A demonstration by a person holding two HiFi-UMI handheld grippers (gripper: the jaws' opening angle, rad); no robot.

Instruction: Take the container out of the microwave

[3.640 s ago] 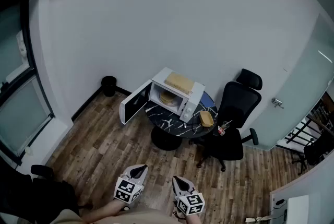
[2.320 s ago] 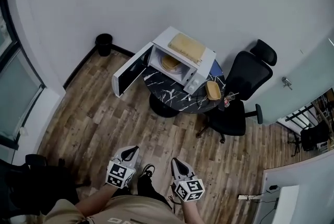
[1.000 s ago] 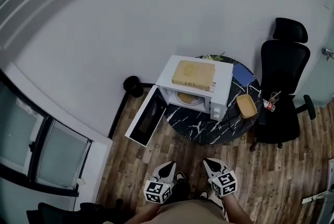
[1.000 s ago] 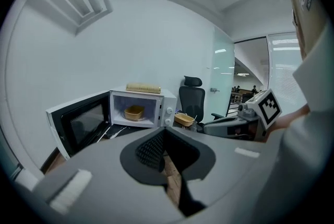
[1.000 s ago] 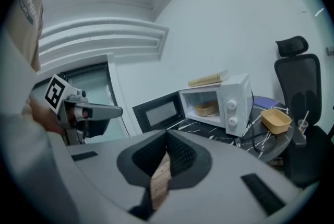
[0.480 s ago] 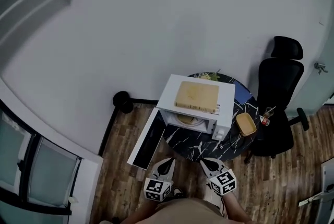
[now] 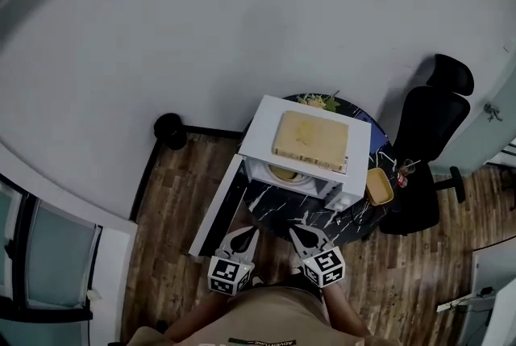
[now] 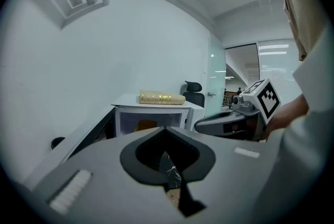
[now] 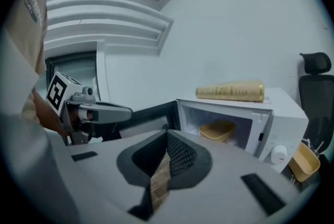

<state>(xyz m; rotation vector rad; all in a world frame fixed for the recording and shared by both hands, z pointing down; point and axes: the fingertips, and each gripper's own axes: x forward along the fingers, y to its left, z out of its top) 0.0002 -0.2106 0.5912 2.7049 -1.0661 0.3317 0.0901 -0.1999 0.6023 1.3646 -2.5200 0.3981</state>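
Yellow bowl-shaped container (image 9: 217, 129) sits inside the open white microwave (image 7: 262, 122).
Left tongs (image 7: 248, 231) and right tongs (image 7: 295, 231), each pressed together and empty, hover in front of the microwave, near the black marbled counter (image 7: 278, 211).

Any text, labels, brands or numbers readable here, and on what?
No text reads clearly.
Print on the person's shirt: one line, too small to read.
Cubes on the left gripper and right gripper: square marker patterns, no letters.
On the microwave: no legible label.

Container (image 9: 222, 130) in microwave (image 7: 262, 131) on table (image 7: 278, 209), door (image 7: 218, 211) swung L, chair (image 7: 427, 127) to R.
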